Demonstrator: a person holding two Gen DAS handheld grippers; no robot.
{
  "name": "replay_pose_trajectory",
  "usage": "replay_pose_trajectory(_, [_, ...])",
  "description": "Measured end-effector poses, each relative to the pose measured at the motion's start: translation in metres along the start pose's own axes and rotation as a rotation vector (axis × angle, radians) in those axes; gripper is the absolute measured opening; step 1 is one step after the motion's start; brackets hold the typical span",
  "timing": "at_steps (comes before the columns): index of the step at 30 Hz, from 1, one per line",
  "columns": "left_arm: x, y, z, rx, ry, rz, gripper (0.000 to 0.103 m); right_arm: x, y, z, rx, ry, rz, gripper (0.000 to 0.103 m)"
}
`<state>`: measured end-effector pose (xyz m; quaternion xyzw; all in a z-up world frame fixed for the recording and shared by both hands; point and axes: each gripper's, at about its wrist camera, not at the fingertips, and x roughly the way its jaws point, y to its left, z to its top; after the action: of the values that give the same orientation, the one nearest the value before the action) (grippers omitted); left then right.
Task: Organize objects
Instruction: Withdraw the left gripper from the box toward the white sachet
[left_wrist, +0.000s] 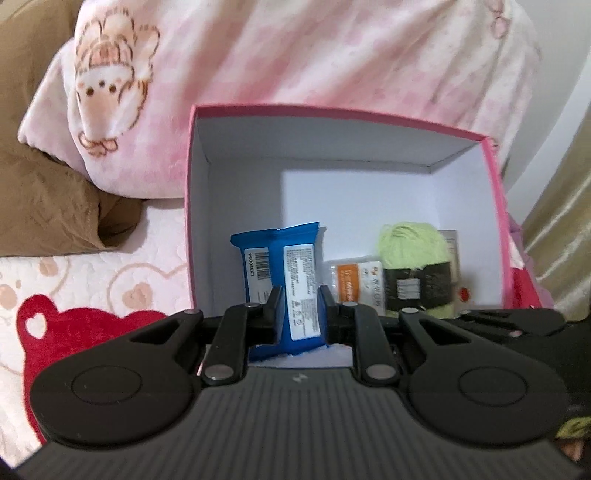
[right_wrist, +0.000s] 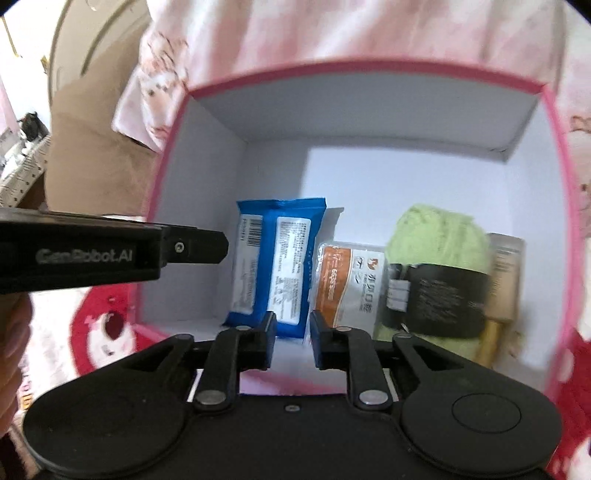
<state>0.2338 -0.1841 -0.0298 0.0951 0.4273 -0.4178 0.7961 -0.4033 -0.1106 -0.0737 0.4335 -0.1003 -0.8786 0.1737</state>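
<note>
A pink box (left_wrist: 192, 206) with a white inside stands open on the bedding. On its floor lie a blue wipes pack (left_wrist: 280, 254), an orange-and-white packet (left_wrist: 354, 284), a green yarn ball (left_wrist: 413, 251) with a black label and a beige carton (right_wrist: 506, 273). My left gripper (left_wrist: 300, 295) hovers over the near edge with its jaws close together and empty; the blue pack shows behind the gap. In the right wrist view it reaches in from the left (right_wrist: 221, 251). My right gripper (right_wrist: 293, 321) is above the near rim (right_wrist: 166, 177), jaws narrow, nothing between them.
A pink patterned blanket (left_wrist: 295, 55) is heaped behind the box. A brown pillow (left_wrist: 44, 192) lies at the left. The cover under the box shows a red bear print (left_wrist: 66, 332). A gold curtain (left_wrist: 561, 229) hangs at the right.
</note>
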Motion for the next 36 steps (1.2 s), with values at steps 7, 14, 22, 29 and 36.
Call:
replay_pose_trajectory(7, [-0.054,-0.015,-0.007,0.056,0.004,0.01,0.03,-0.07,0.019,-0.016,-0.042,-0.047,0.011,0.041])
replay_pose_trajectory(14, [-0.102,-0.021,-0.027,0.131,0.035,0.021,0.041,-0.127,0.048,-0.037,-0.144,-0.043,-0.001,0.054])
replay_pose_trajectory(22, [-0.144,-0.009,-0.054,0.131,0.065,0.054,0.05,-0.177,0.074,-0.064,-0.204,-0.002,0.021,0.065])
replay_pose_trajectory(29, [-0.173,0.0,-0.078,0.111,0.071,-0.006,0.067,-0.195,0.09,-0.095,-0.244,0.051,0.049,0.073])
replay_pose_trajectory(36, [-0.157,-0.007,-0.116,0.12,0.149,-0.054,0.069,-0.175,0.085,-0.13,-0.188,0.128,0.066,0.082])
